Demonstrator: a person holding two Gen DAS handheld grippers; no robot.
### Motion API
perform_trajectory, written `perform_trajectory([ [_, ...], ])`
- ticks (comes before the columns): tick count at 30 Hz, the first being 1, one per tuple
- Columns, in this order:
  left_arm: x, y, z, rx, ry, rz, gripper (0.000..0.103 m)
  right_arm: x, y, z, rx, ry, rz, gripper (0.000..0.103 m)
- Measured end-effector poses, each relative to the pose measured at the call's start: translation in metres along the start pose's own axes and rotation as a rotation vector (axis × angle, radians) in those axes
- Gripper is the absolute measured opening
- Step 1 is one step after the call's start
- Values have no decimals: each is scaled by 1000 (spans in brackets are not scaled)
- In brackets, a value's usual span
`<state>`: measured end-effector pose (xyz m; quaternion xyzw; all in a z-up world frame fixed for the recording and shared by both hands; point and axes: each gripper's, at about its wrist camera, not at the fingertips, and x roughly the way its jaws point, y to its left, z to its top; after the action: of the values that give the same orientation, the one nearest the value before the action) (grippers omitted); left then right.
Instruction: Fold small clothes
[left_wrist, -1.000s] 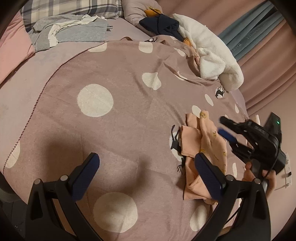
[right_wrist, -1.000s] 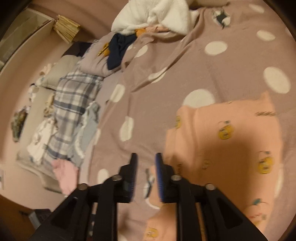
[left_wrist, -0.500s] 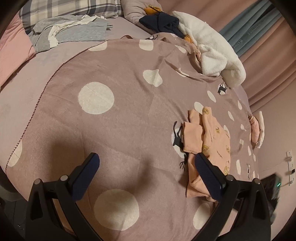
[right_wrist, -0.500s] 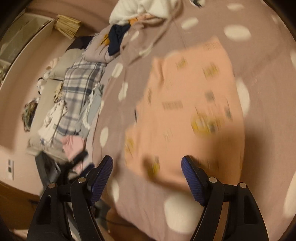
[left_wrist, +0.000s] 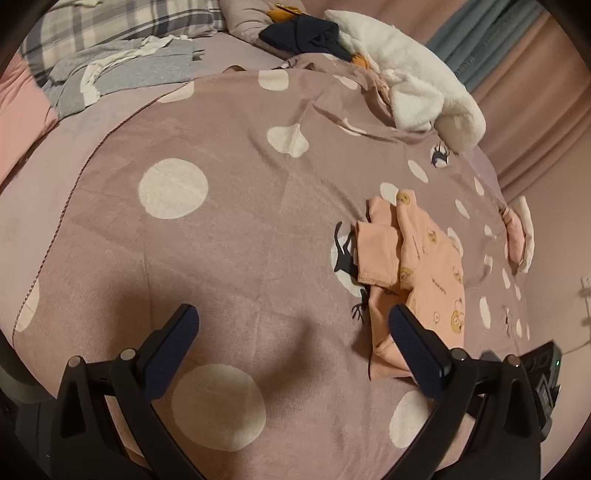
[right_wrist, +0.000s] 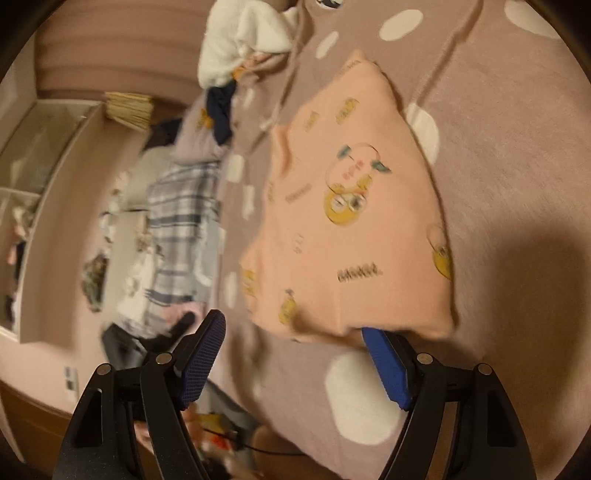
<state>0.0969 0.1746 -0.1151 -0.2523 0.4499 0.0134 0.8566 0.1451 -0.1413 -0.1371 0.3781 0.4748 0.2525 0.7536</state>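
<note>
Just ahead of open right gripper (right_wrist: 295, 365): peach garment (right_wrist: 354, 221), w/ hem touching one finger.

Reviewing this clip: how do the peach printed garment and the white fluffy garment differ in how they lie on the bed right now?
The peach printed garment lies flat and partly folded, a flap turned over its left side; the white fluffy garment sits bunched in an unfolded heap. The peach one lies alone beside the left gripper; the white one lies far back, touching a dark navy garment. Both rest on the dotted blanket.
</note>
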Motion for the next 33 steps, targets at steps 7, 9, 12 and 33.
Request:
perform_trajectory([
  [7, 8, -8, -1, 8, 9, -2, 103, -9, -32, 2, 159, -144, 98, 77],
  [9, 10, -11, -1, 17, 13, 3, 103, -15, -35, 3, 152, -192, 98, 76],
  [12, 13, -15, -2, 28, 17, 6, 103, -23, -35, 3, 115, -266, 34, 52],
  [33, 16, -25, -12, 63, 40, 18, 103, -47, -35, -1, 16, -253, -212, 11],
])
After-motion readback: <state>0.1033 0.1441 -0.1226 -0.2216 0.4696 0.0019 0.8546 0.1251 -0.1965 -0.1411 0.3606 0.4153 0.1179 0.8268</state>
